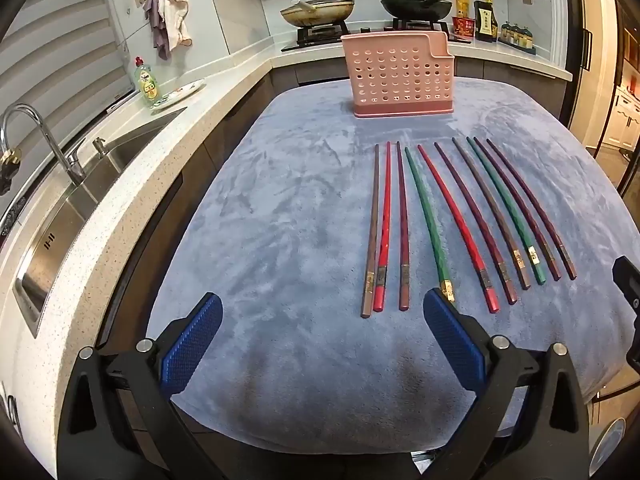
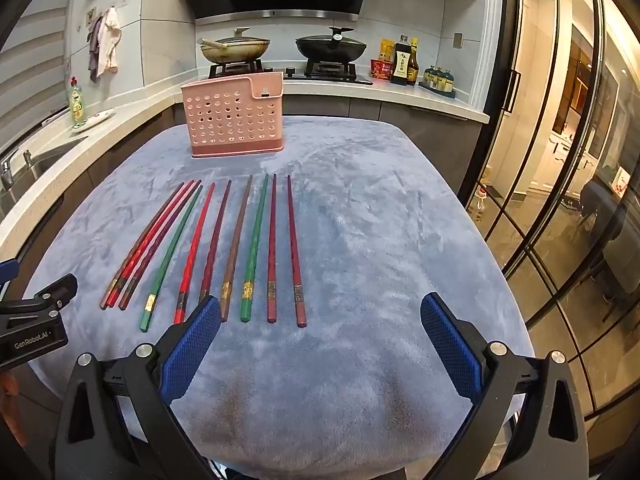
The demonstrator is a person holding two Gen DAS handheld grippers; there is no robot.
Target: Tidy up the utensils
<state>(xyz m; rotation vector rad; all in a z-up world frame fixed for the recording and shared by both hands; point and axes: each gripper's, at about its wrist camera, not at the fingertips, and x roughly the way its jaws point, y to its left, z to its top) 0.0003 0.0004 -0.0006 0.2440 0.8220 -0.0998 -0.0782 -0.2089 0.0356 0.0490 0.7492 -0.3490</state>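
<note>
Hovering low over the blue cloth (image 1: 280, 220), left gripper (image 1: 322, 312) with blue pads (image 1: 192, 344) spread wide and holding nothing. Same story in the right wrist view: right gripper (image 2: 320, 316) gaping wide over the cloth (image 2: 380, 220), nothing between its pads (image 2: 448, 344).

Lying flat in a row on the cloth, ten chopsticks (image 1: 460, 220), thin tips toward the top of the frame and thick banded ends toward the bottom. Sitting right of centre in the left wrist view; left of centre in the right wrist view (image 2: 224, 248). Colours mixed (brown, red, dark maroon, green). Three leftmost sticks bunched close together, the rest fanned slightly apart. Thick end of one green chopstick (image 1: 428, 220) partly hidden behind the left gripper's right pad; thick end of a dark maroon chopstick (image 2: 214, 240) running behind the right gripper's left pad. Cannot tell whether either pad touches its stick.

Standing upright beyond the tips, near the far edge of the cloth, a pink holder (image 1: 398, 76) with round holes, well apart from the chopsticks; seen upper centre-left in the right wrist view (image 2: 234, 116).

Showing at upper centre, a stove with two pans (image 1: 318, 10); at far left, a sink (image 1: 80, 200) and tap (image 1: 48, 140).
</note>
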